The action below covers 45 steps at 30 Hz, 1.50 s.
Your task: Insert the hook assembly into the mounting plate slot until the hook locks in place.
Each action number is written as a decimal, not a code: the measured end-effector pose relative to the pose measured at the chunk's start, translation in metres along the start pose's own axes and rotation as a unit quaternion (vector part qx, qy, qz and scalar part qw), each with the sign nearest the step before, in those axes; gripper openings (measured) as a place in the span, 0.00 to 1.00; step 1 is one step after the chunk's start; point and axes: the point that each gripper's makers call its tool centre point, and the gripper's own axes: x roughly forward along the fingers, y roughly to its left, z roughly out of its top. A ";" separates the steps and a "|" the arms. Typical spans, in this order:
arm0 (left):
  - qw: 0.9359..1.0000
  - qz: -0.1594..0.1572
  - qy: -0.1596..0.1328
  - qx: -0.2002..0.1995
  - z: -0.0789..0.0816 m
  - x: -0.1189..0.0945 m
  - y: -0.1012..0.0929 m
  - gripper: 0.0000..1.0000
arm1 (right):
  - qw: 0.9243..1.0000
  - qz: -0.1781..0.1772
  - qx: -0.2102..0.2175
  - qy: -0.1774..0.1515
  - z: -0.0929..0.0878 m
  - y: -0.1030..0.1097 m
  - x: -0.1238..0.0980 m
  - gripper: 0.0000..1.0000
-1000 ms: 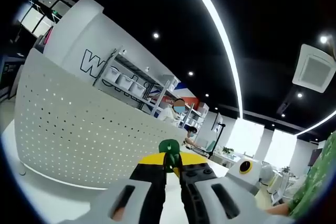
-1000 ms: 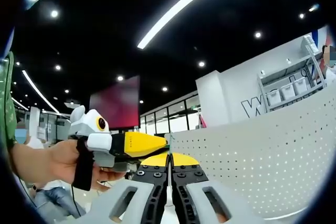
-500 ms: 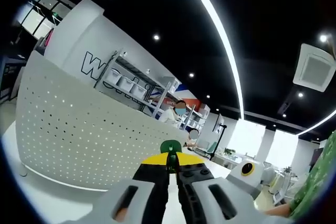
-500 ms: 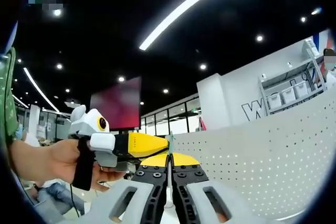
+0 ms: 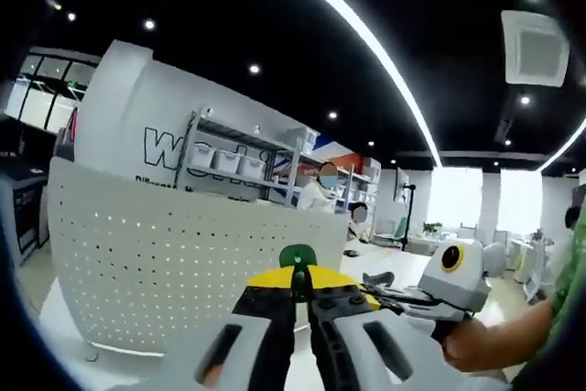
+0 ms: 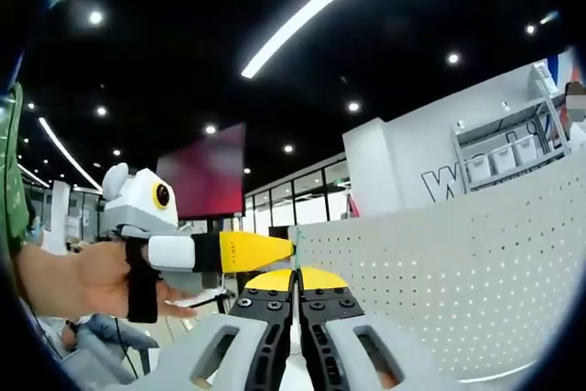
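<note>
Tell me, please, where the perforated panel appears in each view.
Left gripper view: panel lower left, left of the jaws gripping the green hook.
Right gripper view: panel lower right, right of the jaws.
Shared landmark: the shelf rack behind the panel.

1. A white perforated panel (image 5: 165, 272) curves across the left gripper view; it also stands at the right of the right gripper view (image 6: 458, 290).
2. Behind it, a white wall (image 5: 137, 125) carries large dark lettering, partly hidden.
3. Metal shelving (image 5: 238, 157) holds pale bins — seen again in the right gripper view (image 6: 499, 157).
4. A long ceiling light strip (image 5: 366, 43) crosses the black ceiling, with small spotlights around it.
5. A square ceiling vent (image 5: 536, 48) sits at upper right.
6. A dark reddish screen (image 6: 206, 176) hangs in the background — blurred.
</note>
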 end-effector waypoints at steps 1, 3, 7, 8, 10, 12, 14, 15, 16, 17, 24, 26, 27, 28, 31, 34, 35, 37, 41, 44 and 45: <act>1.000 0.006 -0.001 0.016 0.001 -0.001 0.000 0.03 | 1.000 0.001 0.001 0.000 0.000 0.000 0.000 0.00; 0.999 0.012 0.000 0.032 0.001 -0.001 -0.001 0.03 | 1.000 0.001 0.001 0.002 0.000 0.001 0.001 0.00; 0.997 0.026 0.002 0.072 0.002 -0.002 -0.001 0.03 | 1.000 0.003 0.002 0.006 -0.001 0.002 0.003 0.00; 0.996 0.028 0.005 0.083 0.002 -0.002 -0.001 0.03 | 1.000 0.003 0.003 0.008 -0.002 0.001 0.003 0.00; 0.993 0.035 0.008 0.112 0.002 -0.003 -0.001 0.03 | 1.000 0.003 0.003 0.013 -0.003 0.002 0.004 0.00; 0.990 0.036 0.009 0.136 0.002 -0.003 -0.005 0.03 | 1.000 0.004 -0.001 0.015 -0.003 0.002 0.004 0.00; 0.988 0.037 0.010 0.150 0.002 -0.003 -0.008 0.03 | 1.000 0.005 -0.001 0.016 -0.003 0.002 0.004 0.00; 0.987 0.038 0.011 0.153 0.002 -0.003 -0.008 0.03 | 1.000 0.005 0.000 0.016 -0.003 0.002 0.004 0.00; 0.987 0.038 0.011 0.156 0.003 -0.003 -0.008 0.03 | 1.000 0.005 -0.001 0.016 -0.003 0.002 0.004 0.00; 0.987 0.040 0.010 0.157 0.003 -0.004 -0.007 0.03 | 1.000 0.005 -0.003 0.016 -0.003 0.003 0.004 0.00; 0.983 0.052 0.011 0.177 0.002 -0.006 -0.006 0.03 | 1.000 0.008 -0.006 0.019 -0.004 0.005 0.006 0.00; 0.982 0.053 0.010 0.181 0.003 -0.007 -0.005 0.03 | 1.000 0.009 -0.006 0.018 -0.004 0.006 0.006 0.00; 0.982 0.054 0.010 0.180 0.003 -0.007 -0.005 0.03 | 1.000 0.009 -0.006 0.018 -0.004 0.006 0.007 0.00; 0.982 0.054 0.009 0.179 0.003 -0.007 -0.004 0.03 | 1.000 0.009 -0.007 0.018 -0.004 0.006 0.007 0.00; 0.982 0.056 0.008 0.180 0.004 -0.007 -0.003 0.03 | 1.000 0.008 -0.009 0.018 -0.004 0.006 0.008 0.00; 0.981 0.059 0.007 0.183 0.005 -0.007 -0.003 0.03 | 1.000 0.008 -0.004 0.018 -0.004 0.006 0.009 0.00; 0.981 0.059 0.006 0.183 0.005 -0.007 -0.002 0.03 | 1.000 0.008 0.000 0.017 -0.004 0.006 0.009 0.00; 0.981 0.060 0.006 0.183 0.005 -0.007 -0.002 0.03 | 1.000 0.008 0.003 0.019 -0.004 0.005 0.010 0.00; 0.982 0.063 0.004 0.180 0.005 -0.006 0.000 0.03 | 1.000 0.007 0.000 0.021 -0.004 0.004 0.012 0.00; 0.982 0.064 0.002 0.179 0.006 -0.006 0.001 0.03 | 1.000 0.008 -0.002 0.020 -0.004 0.004 0.012 0.00; 0.982 0.064 0.001 0.179 0.006 -0.005 0.002 0.03 | 1.000 0.008 0.001 0.020 -0.003 0.003 0.012 0.00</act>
